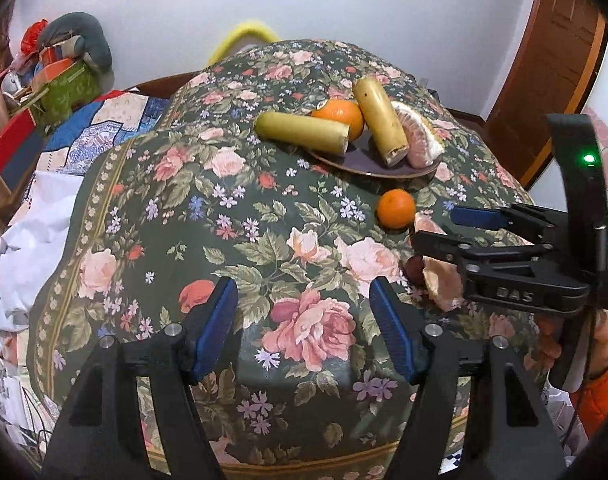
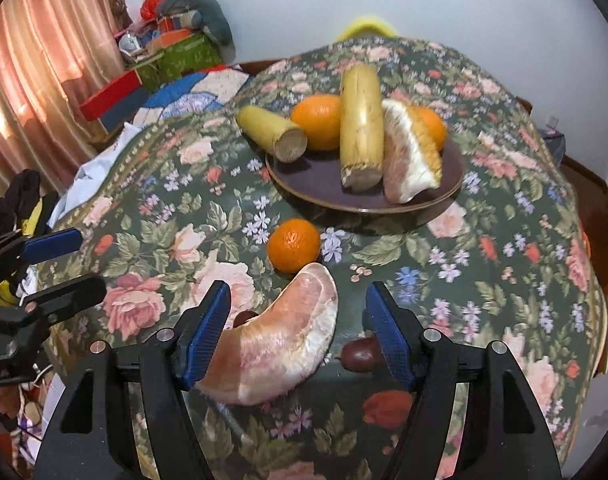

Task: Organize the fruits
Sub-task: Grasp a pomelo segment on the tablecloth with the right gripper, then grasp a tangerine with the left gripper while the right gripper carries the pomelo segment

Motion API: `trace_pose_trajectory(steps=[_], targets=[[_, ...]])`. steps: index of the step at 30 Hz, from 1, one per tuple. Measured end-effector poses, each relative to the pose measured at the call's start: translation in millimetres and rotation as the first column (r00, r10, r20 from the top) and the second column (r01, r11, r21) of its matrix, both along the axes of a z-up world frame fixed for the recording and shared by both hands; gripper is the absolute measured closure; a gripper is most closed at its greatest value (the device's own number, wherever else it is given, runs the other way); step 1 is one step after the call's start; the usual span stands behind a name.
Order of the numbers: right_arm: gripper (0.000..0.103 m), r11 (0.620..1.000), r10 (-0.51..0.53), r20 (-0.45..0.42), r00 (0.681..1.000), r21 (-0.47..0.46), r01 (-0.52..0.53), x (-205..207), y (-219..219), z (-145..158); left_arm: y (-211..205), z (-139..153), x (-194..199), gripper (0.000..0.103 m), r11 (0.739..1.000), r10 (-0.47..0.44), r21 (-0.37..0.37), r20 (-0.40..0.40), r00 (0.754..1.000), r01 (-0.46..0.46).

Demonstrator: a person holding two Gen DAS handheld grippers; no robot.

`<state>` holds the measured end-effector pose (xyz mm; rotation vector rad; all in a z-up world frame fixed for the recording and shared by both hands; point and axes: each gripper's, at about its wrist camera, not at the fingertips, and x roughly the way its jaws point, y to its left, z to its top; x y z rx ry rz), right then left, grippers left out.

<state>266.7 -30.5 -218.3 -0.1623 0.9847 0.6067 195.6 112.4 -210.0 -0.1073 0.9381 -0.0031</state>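
Observation:
A brown plate [image 2: 316,178] on the floral table holds two oranges [image 2: 318,120], two yellow cane pieces [image 2: 360,128] and a pomelo wedge [image 2: 408,156]. A loose tangerine [image 2: 294,244] lies in front of the plate. A peeled pink pomelo segment [image 2: 280,348] lies between the open fingers of my right gripper [image 2: 298,336], near the left pad; touching cannot be told. A dark red date [image 2: 358,354] lies by the right pad. My left gripper [image 1: 304,328] is open and empty over bare cloth. In the left wrist view the right gripper [image 1: 436,226] straddles the segment [image 1: 440,284].
The floral tablecloth [image 1: 192,216] covers a round table. Left of it are a patchwork quilt [image 1: 104,120], boxes and a grey cushion [image 1: 76,36]. A pink curtain [image 2: 32,80] hangs at far left. A wooden door [image 1: 552,72] stands at right.

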Motion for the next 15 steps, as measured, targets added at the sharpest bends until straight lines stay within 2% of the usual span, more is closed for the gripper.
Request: trace_pose_trajectory(steps=[3, 5, 7, 15], targets=[[0.054, 1.0, 0.017, -0.03, 0.999, -0.025, -0.018, 3, 7, -11, -2, -4, 3, 0.035, 1.0, -0.005, 0.004, -0.004, 1.0, 0.005], [0.056, 1.0, 0.014, -0.04, 0.999, -0.014, -0.015, 5, 6, -15, -3, -6, 4, 0.035, 1.0, -0.007, 0.008, -0.006, 1.0, 0.007], [0.065, 1.0, 0.009, -0.036, 0.999, -0.013, -0.01, 5, 5, -15, -4, -6, 5, 0.035, 1.0, -0.008, 0.012, -0.007, 1.0, 0.008], [0.069, 0.999, -0.007, -0.003, 1.0, 0.039, 0.007, 2, -10, 3, -9, -4, 10, 0.035, 1.0, -0.007, -0.002, -0.004, 1.0, 0.007]])
